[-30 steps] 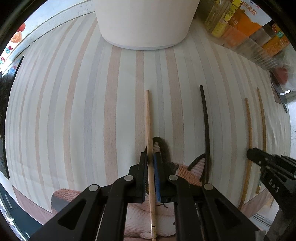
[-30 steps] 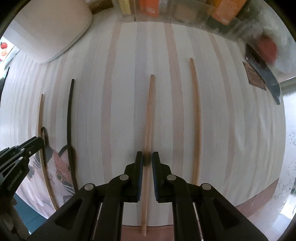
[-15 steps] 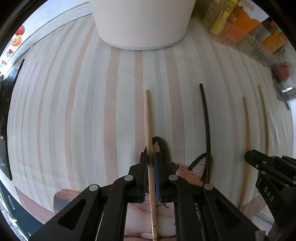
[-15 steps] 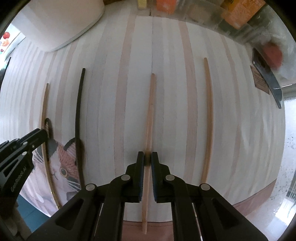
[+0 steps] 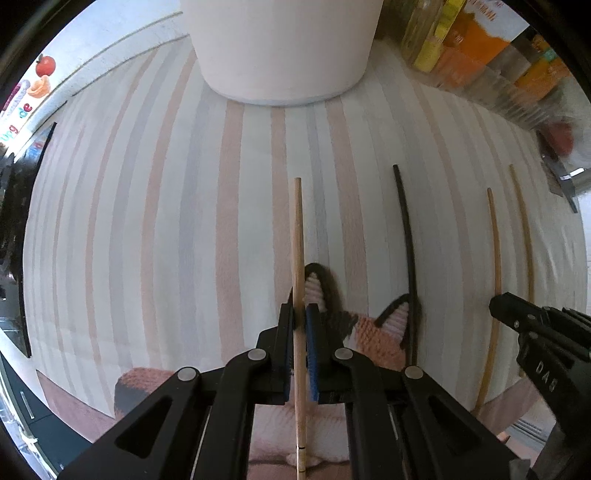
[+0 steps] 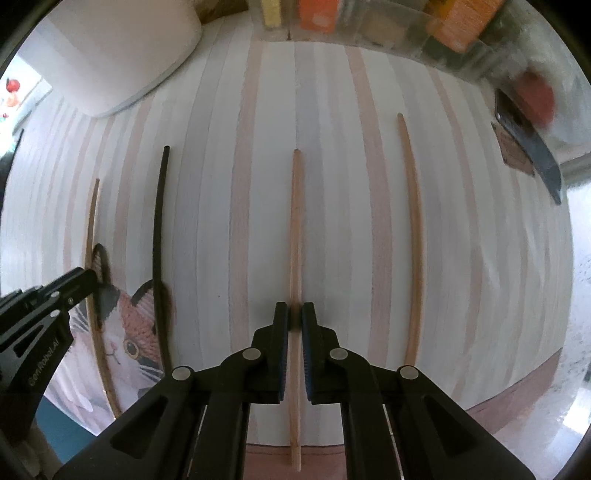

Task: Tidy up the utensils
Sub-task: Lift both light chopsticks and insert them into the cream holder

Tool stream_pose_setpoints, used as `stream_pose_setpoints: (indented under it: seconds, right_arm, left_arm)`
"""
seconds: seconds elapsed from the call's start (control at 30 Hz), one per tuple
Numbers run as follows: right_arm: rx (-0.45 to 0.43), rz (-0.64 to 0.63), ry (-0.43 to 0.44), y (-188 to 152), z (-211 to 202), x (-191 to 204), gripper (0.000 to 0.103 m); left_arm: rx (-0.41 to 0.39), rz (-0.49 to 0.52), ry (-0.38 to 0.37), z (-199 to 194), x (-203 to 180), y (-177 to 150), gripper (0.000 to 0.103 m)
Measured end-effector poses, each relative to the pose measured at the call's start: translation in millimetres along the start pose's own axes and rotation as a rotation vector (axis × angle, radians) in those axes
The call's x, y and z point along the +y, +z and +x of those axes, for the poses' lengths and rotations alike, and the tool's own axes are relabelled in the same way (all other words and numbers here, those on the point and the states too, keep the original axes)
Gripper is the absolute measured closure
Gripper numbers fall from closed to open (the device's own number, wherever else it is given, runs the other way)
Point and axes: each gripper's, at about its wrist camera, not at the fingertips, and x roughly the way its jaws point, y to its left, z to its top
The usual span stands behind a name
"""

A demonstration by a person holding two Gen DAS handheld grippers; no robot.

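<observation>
Looking straight down from both tools, I see a striped cloth with a cat picture on it, lying on the table.

My left tool points down. Its jaws are pinched tight on a light wooden chopstick. The stick runs between the pads, out past the tips toward a big white pot, and back under the tool. To the right of this tool lies a black chopstick. Its near end lies on the cat's ear.

My right tool points down too. Its jaws are pinched tight on a pinkish wooden chopstick. This stick also runs straight ahead from the tips and back under the tool. To the right of this tool lies another brown chopstick, flat on the cloth and apart from the one I hold. To the left I can see the black chopstick, and past it the light one and the left tool.

All four sticks lie side by side, pointing the same way, none touching. In the left view the right tool pokes in from the right side. Ahead of the right tool stands a clear box of packets, at the far edge of the cloth.
</observation>
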Motion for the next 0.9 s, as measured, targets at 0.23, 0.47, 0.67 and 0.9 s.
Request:
stream_pose_setpoints:
  seconds: [0.23,0.47,0.67,0.9]
  right_arm:
    - [-0.053,0.024,0.119,-11,-29,-19,0.096]
    - [-0.14,0.022,0.193,-19,-78,-31,0.096]
    - [-0.269,0.017,0.273,3,-143,-34,0.096]
    - [-0.489,-0.005,0.373,63,-246,-11,0.096]
  left_arm:
    - [-0.065,-0.016,-0.05,-38,9,-12,0.099]
    - [-0.207,-0.053,-0.103,-102,21,-13,0.099]
    - [-0.402,-0.059,-0.16,-186,31,12,0.099]
    - [-0.631,-0.028,-0.248,-300,35,70,0.099]
